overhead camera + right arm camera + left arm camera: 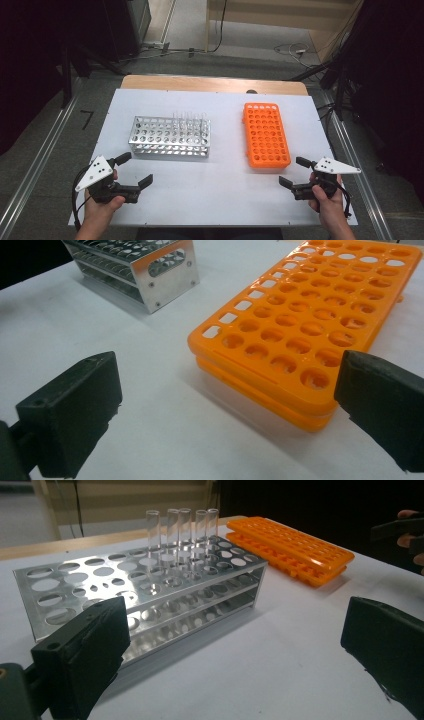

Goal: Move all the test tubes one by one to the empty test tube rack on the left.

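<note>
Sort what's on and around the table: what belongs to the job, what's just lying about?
Job:
metal rack
clear tubes standing in its far right corner
orange rack, holes empty
left gripper and right gripper, jaws open, holding nothing

Lying about:
cables on the floor beyond the table

fingers point(82, 655): black, blocky | plates: white, triangular | cables: black
</note>
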Demonstrator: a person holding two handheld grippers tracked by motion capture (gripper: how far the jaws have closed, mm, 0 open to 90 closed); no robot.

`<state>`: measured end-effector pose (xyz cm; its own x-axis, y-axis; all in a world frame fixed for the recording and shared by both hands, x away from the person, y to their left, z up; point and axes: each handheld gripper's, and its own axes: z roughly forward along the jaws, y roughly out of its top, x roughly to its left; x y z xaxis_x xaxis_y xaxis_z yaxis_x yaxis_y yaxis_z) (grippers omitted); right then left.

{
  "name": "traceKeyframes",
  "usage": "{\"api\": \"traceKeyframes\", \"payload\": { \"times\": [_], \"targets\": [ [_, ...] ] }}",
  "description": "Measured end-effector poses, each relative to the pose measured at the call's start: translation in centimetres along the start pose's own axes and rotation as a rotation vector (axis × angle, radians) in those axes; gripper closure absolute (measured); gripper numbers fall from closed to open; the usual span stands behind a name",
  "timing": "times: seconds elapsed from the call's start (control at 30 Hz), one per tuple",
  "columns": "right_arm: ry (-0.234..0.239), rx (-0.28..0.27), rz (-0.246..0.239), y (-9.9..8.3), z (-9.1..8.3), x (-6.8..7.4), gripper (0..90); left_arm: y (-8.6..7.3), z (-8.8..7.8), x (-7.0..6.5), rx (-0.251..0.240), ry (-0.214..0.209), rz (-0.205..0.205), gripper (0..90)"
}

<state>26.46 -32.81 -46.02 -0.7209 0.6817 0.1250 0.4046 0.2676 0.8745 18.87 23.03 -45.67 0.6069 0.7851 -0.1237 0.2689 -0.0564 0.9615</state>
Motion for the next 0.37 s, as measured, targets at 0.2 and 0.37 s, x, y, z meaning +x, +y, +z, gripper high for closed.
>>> {"api": "traceKeyframes", "payload": {
  "times": [0.2,0.37],
  "targets": [
    [-0.004,-0.010,0.011,-0.16,-0.05,-0.44,0.0,-0.22,0.18,0.07,0.002,-0.002,-0.012,0.0],
    [-0.006,-0.011,0.010,-0.11,-0.13,-0.40,0.0,-0.20,0.45,-0.10,0.009,-0.004,-0.010,0.0]
  ]
}}
